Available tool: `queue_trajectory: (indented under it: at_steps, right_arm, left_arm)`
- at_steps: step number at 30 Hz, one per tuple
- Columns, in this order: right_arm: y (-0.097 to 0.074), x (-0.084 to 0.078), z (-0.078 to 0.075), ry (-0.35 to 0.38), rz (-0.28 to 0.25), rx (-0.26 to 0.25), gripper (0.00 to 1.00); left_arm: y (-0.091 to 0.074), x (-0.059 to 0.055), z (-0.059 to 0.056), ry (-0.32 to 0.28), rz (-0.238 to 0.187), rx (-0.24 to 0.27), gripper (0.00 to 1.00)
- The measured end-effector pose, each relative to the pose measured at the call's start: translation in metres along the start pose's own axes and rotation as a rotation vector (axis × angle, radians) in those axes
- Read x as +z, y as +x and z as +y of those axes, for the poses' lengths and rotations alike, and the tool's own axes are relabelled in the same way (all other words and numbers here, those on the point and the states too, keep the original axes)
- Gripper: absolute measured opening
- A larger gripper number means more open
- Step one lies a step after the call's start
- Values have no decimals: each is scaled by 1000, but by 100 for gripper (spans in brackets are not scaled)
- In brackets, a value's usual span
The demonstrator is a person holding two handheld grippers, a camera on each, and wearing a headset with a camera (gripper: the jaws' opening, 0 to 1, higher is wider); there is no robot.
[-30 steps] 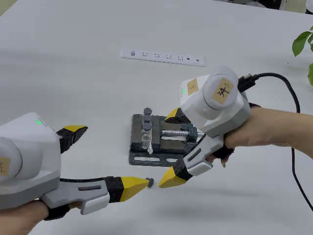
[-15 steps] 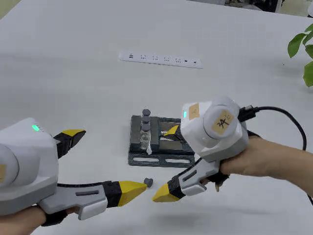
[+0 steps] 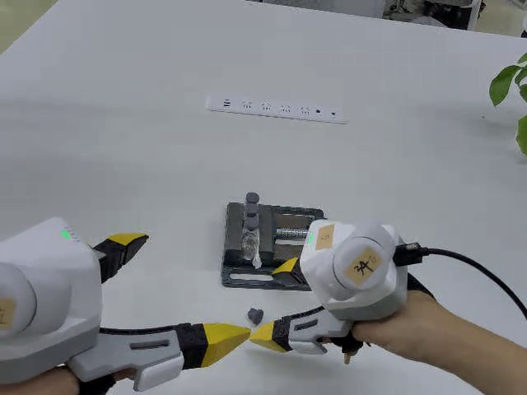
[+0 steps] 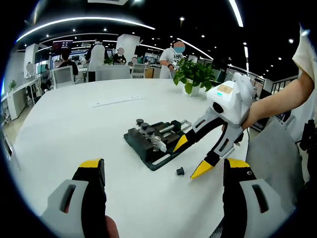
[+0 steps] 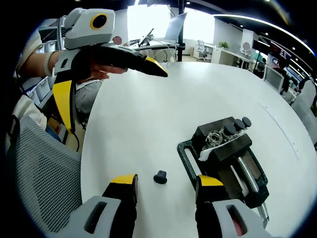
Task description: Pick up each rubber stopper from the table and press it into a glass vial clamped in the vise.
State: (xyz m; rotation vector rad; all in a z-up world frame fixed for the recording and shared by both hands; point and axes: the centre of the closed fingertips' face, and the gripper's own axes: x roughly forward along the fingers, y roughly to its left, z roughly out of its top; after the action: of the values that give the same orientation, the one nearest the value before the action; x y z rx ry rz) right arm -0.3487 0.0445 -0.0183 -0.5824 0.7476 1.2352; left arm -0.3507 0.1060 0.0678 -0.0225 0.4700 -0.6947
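A small black rubber stopper [image 3: 255, 315] lies loose on the white table [image 3: 123, 140], just in front of the black vise [image 3: 282, 247]. The vise holds a row of glass vials [image 3: 250, 224]; the far ones carry dark stoppers and the nearest one [image 5: 213, 138] looks open. My right gripper [image 3: 276, 302] is open and low over the table. In the right gripper view the stopper [image 5: 160, 177] sits just ahead of the gap between its jaws [image 5: 167, 182]. My left gripper [image 3: 177, 288] is open wide at lower left, with one fingertip [image 3: 235, 333] near the stopper [image 4: 180, 171].
A white power strip [image 3: 276, 109] lies farther back on the table. Plant leaves [image 3: 510, 82] stand at the right edge. A black cable [image 3: 469, 263] trails from the right gripper. A mesh chair [image 5: 39, 168] is beside the table's near edge.
My right gripper has come down and toward me, from beside the vise to the loose stopper, staying open. The left gripper has hardly moved. The camera has shifted.
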Motion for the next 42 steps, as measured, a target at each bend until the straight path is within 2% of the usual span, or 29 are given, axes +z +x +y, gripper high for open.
queue_trajectory:
  at_steps: [8,11,24,27,33,42]
  right_arm:
    - [9,1,6,14,-3,-8,24]
    - [10,-1,8,18,3,-10,21]
    - [7,-10,7,53,19,-26,14]
    - [8,-9,7,63,13,-33,11]
    - [11,-8,10,65,11,-36,11]
    - [7,-10,6,78,13,-49,8]
  left_arm:
    - [-1,-4,1,-6,6,0,99]
    - [-2,-6,2,-9,6,1,99]
    - [-1,-12,3,-17,11,0,99]
    - [-2,-12,3,-17,11,1,99]
    - [-2,-12,2,-20,10,4,99]
    - [-1,-10,-3,-21,10,0,99]
